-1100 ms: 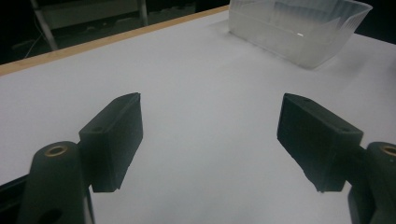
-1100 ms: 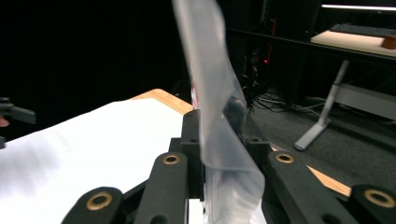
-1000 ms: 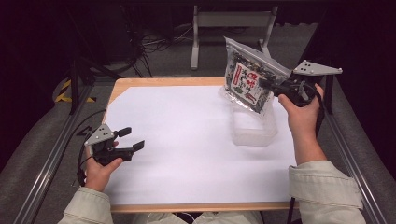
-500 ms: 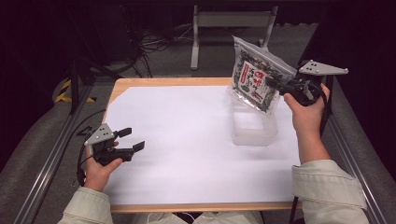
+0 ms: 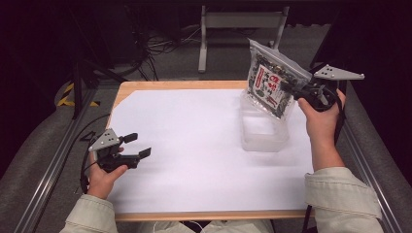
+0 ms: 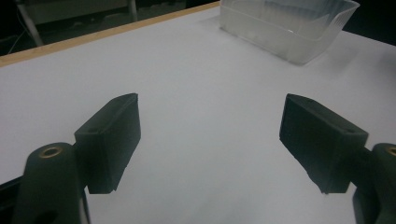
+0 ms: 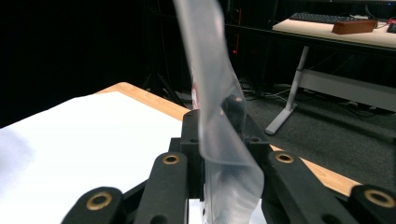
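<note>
The right gripper (image 5: 286,88) is clamped shut on the edge of a clear plastic snack bag (image 5: 269,85), holding it in the air at the far right of the table (image 5: 194,145). In the high view the bag hangs tilted to the left of the jaws, its printed red, white and dark face turned toward the near side, and its lower part is just above the far end of a clear plastic container (image 5: 262,128) that sits on the white tabletop; whether bag and container touch cannot be told. In the right gripper view the bag's (image 7: 219,121) translucent edge rises straight up from between the closed jaws. The left gripper (image 5: 138,145) rests low at the near left of the table, well apart from the bag, its jaws wide open with nothing between them. In the left gripper view the container (image 6: 289,23) stands far off at the upper right, beyond the spread jaws.
</note>
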A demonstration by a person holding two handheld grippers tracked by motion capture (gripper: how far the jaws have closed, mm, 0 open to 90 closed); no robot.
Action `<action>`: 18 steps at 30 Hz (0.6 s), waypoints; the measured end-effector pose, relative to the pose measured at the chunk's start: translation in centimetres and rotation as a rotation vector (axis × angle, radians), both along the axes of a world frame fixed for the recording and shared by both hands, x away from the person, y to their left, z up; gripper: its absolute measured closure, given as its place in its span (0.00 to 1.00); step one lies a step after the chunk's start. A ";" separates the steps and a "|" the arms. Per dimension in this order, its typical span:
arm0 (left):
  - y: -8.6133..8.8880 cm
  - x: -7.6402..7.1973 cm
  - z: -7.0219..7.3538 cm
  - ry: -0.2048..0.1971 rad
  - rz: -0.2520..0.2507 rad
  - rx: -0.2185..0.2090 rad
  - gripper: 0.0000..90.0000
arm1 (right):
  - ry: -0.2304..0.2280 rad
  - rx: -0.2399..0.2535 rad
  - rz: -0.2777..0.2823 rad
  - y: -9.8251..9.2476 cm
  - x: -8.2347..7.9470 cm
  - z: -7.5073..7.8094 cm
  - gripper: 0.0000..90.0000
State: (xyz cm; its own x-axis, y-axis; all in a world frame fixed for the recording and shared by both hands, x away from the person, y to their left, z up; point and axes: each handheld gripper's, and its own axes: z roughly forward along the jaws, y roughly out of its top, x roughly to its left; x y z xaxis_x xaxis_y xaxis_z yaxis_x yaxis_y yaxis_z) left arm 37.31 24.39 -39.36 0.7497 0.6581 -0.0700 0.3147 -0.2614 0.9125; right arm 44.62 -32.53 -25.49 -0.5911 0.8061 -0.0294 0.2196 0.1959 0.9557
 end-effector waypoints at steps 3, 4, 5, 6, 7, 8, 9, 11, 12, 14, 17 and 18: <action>0.0 -0.1 0.0 -0.002 0.007 -0.008 0.24 | 0.002 0.002 -0.001 0.0 0.0 -0.1 0.85; 0.1 -0.1 0.1 -0.006 0.008 -0.005 0.24 | 0.002 0.000 -0.004 0.0 0.0 -0.2 0.85; 0.1 -0.1 0.1 -0.006 0.008 -0.005 0.24 | 0.004 0.001 -0.005 0.0 0.0 -0.2 0.85; 0.1 -0.1 0.1 0.000 0.009 -0.008 0.24 | 0.006 0.002 -0.006 0.0 0.1 -0.3 0.85; 0.1 -0.1 0.1 -0.001 0.007 -0.005 0.24 | 0.008 0.002 -0.009 0.0 0.1 -0.4 0.85; 0.1 -0.1 0.1 -0.003 0.007 -0.004 0.24 | 0.009 0.003 -0.009 0.0 0.1 -0.5 0.85; 0.0 -0.1 0.1 -0.003 0.008 -0.007 0.24 | 0.012 0.003 -0.010 0.0 0.2 -0.7 0.85; 0.0 -0.1 0.0 -0.003 0.006 -0.003 0.24 | 0.016 0.003 -0.013 -0.1 0.2 -0.9 0.85; 0.0 -0.1 0.0 -0.003 0.008 -0.002 0.24 | 0.019 0.005 -0.016 -0.1 0.2 -1.0 0.85; 0.0 -0.1 0.1 -0.002 0.010 0.000 0.24 | 0.021 0.004 -0.019 -0.1 0.3 -1.2 0.85; 0.1 -0.1 0.0 -0.003 0.013 -0.003 0.24 | 0.023 0.012 -0.031 -0.3 0.4 -1.5 0.85; 0.1 -0.1 0.1 0.000 0.014 -0.005 0.24 | 0.023 0.012 -0.031 -0.3 0.4 -1.5 0.85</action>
